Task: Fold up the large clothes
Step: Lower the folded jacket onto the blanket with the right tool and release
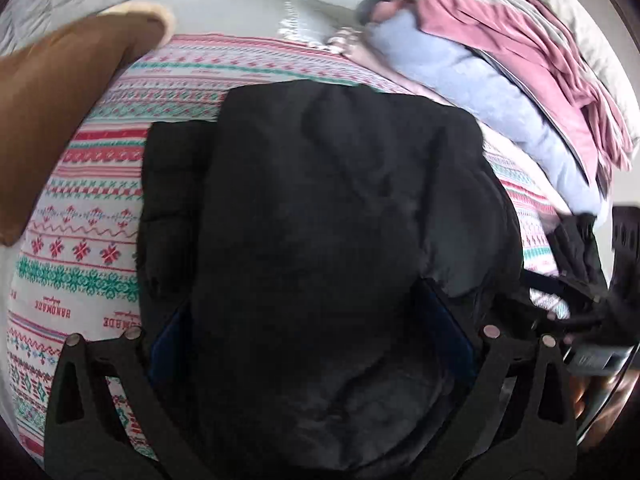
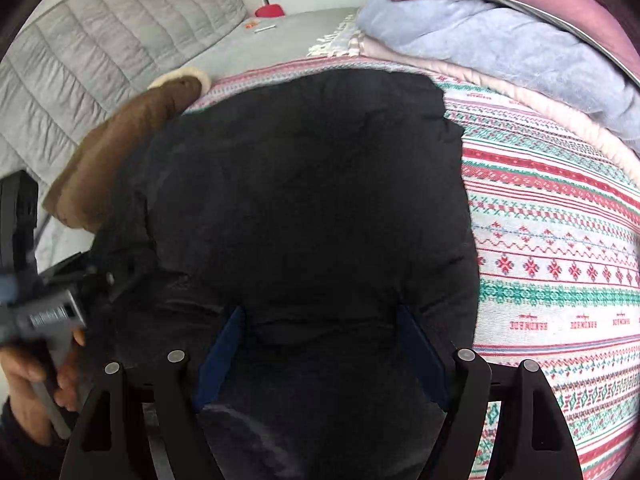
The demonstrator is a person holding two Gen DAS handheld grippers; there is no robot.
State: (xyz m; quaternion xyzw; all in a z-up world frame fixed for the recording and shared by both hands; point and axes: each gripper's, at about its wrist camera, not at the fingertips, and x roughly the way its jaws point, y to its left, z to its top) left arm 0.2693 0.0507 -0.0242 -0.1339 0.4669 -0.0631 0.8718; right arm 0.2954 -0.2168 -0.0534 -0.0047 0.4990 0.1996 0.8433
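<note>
Left wrist view: black padded jacket (image 1: 320, 220) is bulged between both spread tools' (image 1: 310, 320) pads, hiding contact; grip cannot be told.

A patterned bedspread (image 1: 84, 248) covers the bed, white with red, pink and green bands of snowflake and zigzag motifs and a row of small red lettering. At its far left edge lies a brown garment (image 2: 120, 148) with a cream fleecy trim. Along the right side a stack of bedding rises: a pale blue fleece blanket (image 1: 472, 80) at the bottom, a dusty pink cloth (image 1: 520, 32) over it and a beige layer (image 1: 580, 12) on top. Behind the bedspread stretches a grey mattress surface (image 2: 256, 48), on which sit a small red object (image 2: 269, 11) and a few tiny bits that cannot be made out. A grey quilted headboard (image 2: 100, 28) stands at the far left.
</note>
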